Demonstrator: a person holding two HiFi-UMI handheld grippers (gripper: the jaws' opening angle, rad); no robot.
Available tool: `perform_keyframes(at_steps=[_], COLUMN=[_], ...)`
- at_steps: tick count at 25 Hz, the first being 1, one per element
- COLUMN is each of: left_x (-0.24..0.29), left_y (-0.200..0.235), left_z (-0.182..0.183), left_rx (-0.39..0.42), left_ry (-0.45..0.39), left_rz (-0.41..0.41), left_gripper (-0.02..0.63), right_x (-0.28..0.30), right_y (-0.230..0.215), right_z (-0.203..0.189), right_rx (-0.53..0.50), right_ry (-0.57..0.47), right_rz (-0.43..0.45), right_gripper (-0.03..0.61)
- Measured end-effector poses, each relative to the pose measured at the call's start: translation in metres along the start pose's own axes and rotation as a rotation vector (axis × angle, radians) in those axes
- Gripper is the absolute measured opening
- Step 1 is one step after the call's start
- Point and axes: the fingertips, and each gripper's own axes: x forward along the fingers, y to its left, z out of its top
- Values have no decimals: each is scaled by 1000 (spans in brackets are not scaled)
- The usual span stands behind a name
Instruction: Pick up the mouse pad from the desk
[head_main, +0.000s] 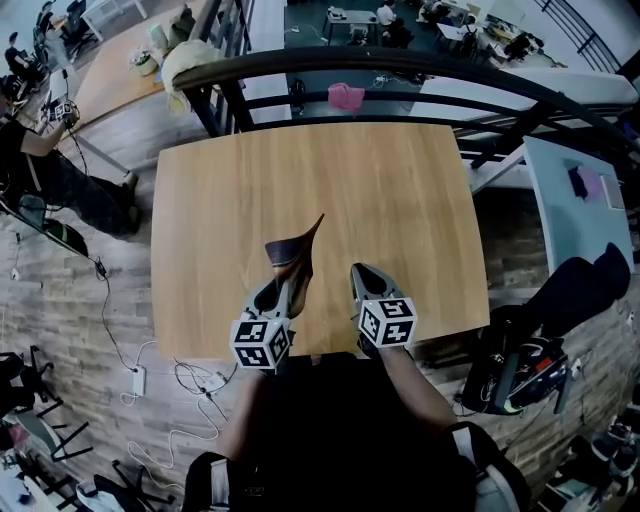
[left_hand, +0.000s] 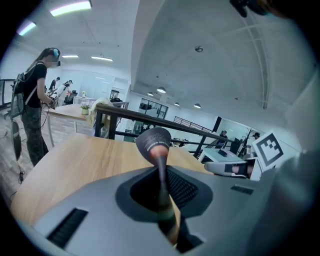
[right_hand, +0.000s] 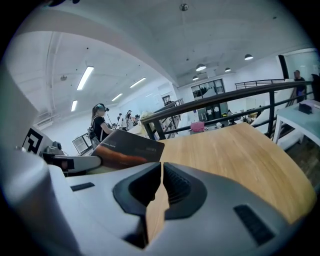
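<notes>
The mouse pad (head_main: 293, 252) is held clear of the desk (head_main: 400, 190) by the left gripper (head_main: 284, 288).

The pad is pinched along its near edge between the left gripper's jaws, which are closed narrowly on it. It is seen standing on edge, tilted up and away over the near middle of the wooden top, with its dark face turned towards the right gripper (head_main: 362, 276). That gripper is carried just beside the pad without touching it, with its jaws drawn together and nothing between them. A black railing (head_main: 400, 72) is seen beyond the desk's far edge, and a person (left_hand: 31, 100) is seen standing off to the left.
</notes>
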Motion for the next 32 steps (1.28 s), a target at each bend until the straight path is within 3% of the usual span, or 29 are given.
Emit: perform_keyframes(at_steps=[11, 21, 32], left_x=[-30, -80, -108], left_y=[-17, 0, 27], left_z=[18, 25, 20], left_rx=[6, 50, 18], left_ry=[-69, -106, -128], left_rz=[35, 16, 12], left_gripper=[58, 58, 58], right_x=[-29, -44, -50], right_y=[18, 68, 110], right_z=[27, 31, 31], right_rx=[-33, -55, -79], right_ry=[-72, -129, -169], right_rz=[66, 85, 83], right_gripper=[37, 37, 37])
